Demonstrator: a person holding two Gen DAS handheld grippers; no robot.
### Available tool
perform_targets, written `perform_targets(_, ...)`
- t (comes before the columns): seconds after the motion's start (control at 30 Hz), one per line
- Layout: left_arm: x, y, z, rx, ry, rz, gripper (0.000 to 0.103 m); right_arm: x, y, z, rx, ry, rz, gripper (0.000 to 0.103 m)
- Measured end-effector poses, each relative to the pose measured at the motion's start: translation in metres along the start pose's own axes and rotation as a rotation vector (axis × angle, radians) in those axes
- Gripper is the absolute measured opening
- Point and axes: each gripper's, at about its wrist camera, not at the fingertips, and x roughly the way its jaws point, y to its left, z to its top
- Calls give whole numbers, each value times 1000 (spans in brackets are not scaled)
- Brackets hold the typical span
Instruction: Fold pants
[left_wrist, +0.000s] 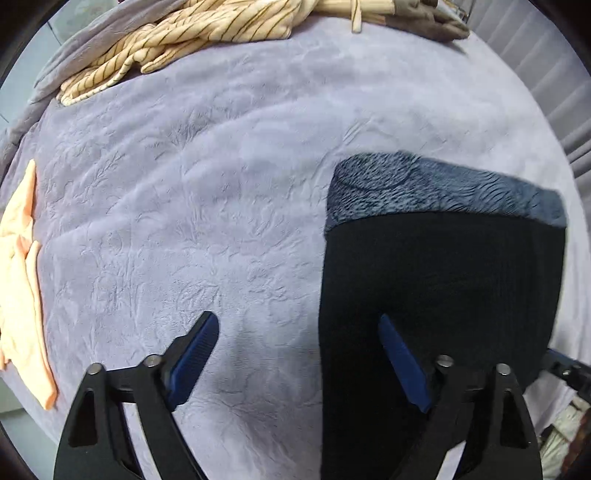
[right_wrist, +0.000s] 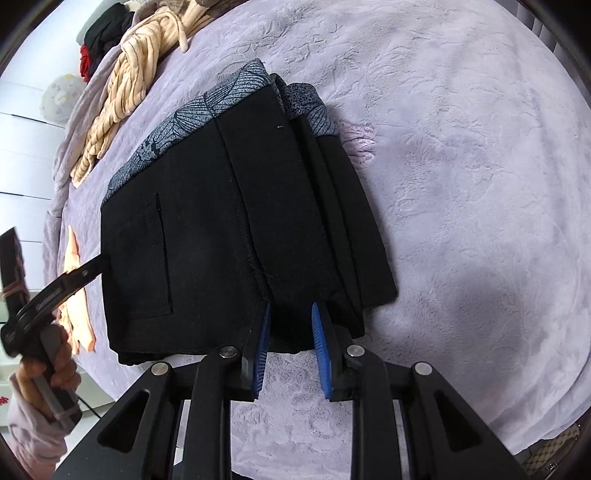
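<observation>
Pants (right_wrist: 221, 236) lie folded on the bed (right_wrist: 461, 184); right gripper (right_wrist: 290, 332) fingers pinch their near edge, left gripper (left_wrist: 299, 354) fingers spread wide, empty. Folding looks done; next, release.

The black pants (right_wrist: 207, 236) were matt woven cloth; the lavender blanket (left_wrist: 207, 206) was plush, embossed fleece; gripper pads (right_wrist: 320, 350) ribbed blue plastic.
</observation>
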Motion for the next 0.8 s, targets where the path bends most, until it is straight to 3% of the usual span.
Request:
perform_targets(0.23, -16, 17, -10, -52, 8, -33, 93, 1, -1, -1, -12, 8, -6, 25)
perform_targets(0.43, -23, 27, 29, -121, -45, -35, 93, 4, 2, 3, -12, 15, -3, 25)
perform_targets(0.57, 14, 17, 45, -77, 8, 23, 94, 5, 2, 3, -6, 11, 2, 25)
perform_targets(0.8, 4, 15, 33, -56, -9, 39, 94, -1, 0, 1, -19, 9, 7, 26)
